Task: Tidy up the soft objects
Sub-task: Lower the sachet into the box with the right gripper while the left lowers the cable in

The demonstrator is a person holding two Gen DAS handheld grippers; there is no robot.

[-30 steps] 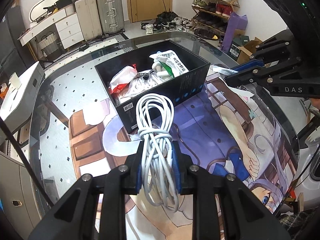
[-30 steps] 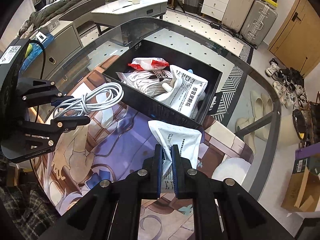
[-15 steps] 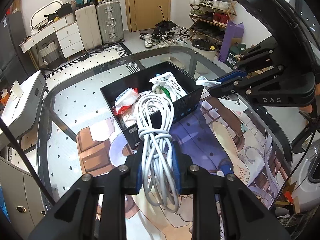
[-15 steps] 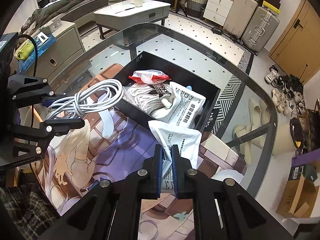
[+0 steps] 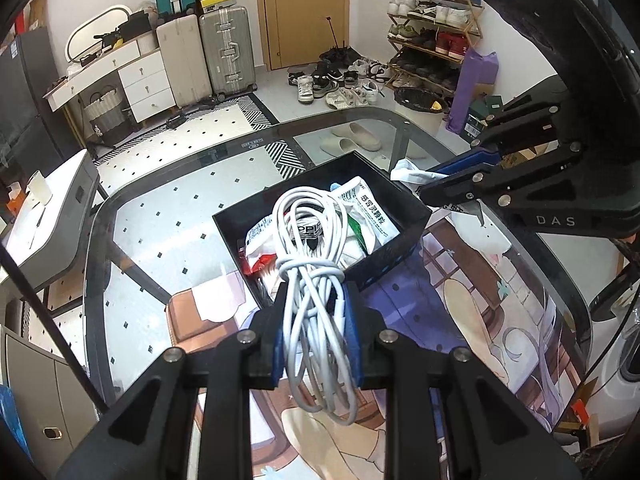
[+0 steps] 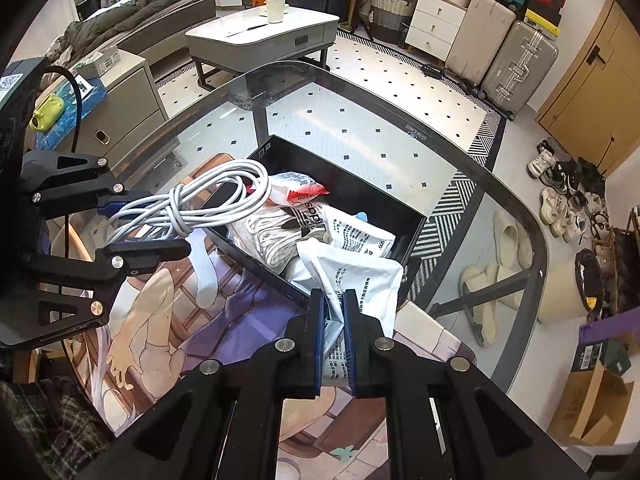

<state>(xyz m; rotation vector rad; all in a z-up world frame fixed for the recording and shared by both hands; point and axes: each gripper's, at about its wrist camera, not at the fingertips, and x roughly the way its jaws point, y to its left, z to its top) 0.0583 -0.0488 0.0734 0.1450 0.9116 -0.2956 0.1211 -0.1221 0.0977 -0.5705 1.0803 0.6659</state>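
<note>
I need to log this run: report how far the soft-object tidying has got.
Done: the black box on the glass table already holds several packets and a red-and-white bag. In hand: the left claw grips a bundled white cable, the right claw a white plastic packet, both lifted near the box. Left: dropping both in.

A rounded glass table (image 6: 516, 216) with a dark rim is seen, the tiled floor showing through its top. A printed illustrated mat (image 6: 240, 312) is spread over the near part of the table. A black open box (image 6: 412, 240) is set on the table, its near side apparently resting on the mat's far edge. The far part of the glass is left bare.
</note>
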